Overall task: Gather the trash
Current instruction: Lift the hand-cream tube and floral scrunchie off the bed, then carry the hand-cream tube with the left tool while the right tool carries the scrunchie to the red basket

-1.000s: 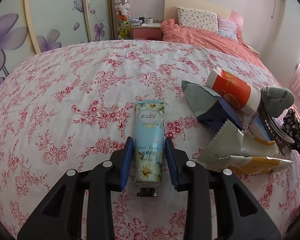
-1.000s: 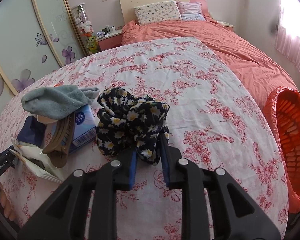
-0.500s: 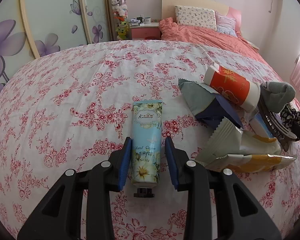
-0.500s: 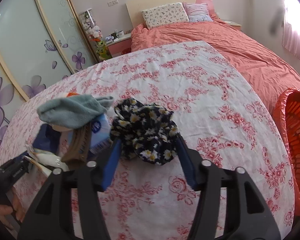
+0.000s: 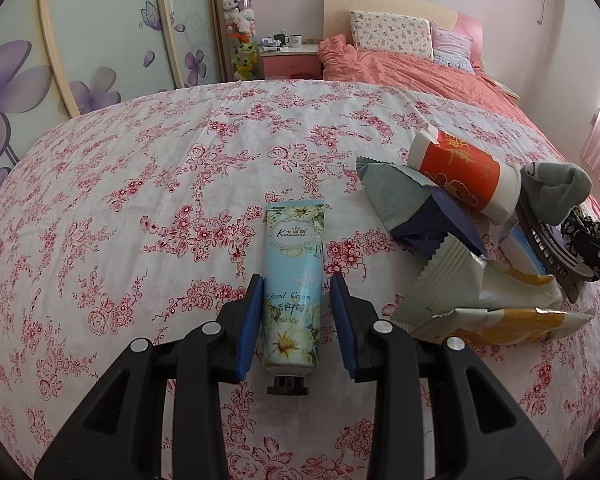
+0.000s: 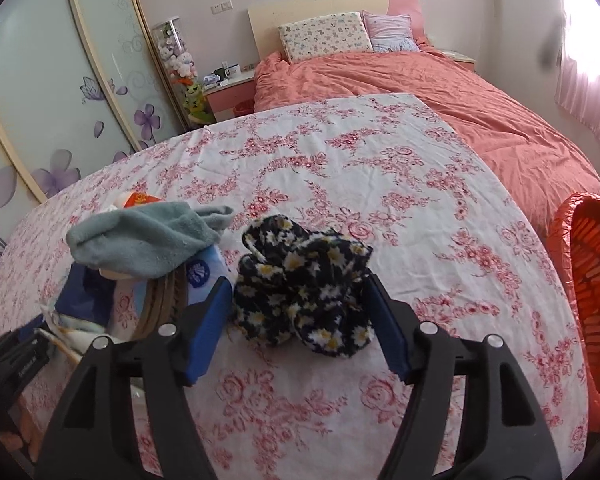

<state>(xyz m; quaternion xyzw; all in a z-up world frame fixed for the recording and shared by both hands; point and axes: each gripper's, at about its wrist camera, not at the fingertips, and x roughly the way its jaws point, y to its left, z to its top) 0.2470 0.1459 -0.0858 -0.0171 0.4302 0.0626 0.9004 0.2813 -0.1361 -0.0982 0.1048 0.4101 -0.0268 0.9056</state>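
Observation:
A light blue hand cream tube [image 5: 293, 280] lies on the floral cloth between the jaws of my left gripper [image 5: 298, 312], which stand a little off its sides, open. To its right is a heap: a red and white paper cup [image 5: 464, 172], a blue wrapper [image 5: 416, 208], pale snack wrappers [image 5: 476, 304], a grey sock [image 5: 552, 192] and a brown hair claw [image 5: 548, 248]. My right gripper [image 6: 300, 320] is open wide around a black daisy-print scrunchie [image 6: 304, 300] that rests on the cloth. The sock [image 6: 148, 240] lies left of it.
An orange basket [image 6: 588, 304] stands off the table's right edge. A bed with a coral cover [image 6: 440, 92] is behind the table. A nightstand [image 5: 292, 62] and a wardrobe with purple flowers [image 5: 80, 48] are at the back left.
My right gripper has opened and let go of the scrunchie, which now lies loose between the jaws. My left gripper has opened slightly around the tube.

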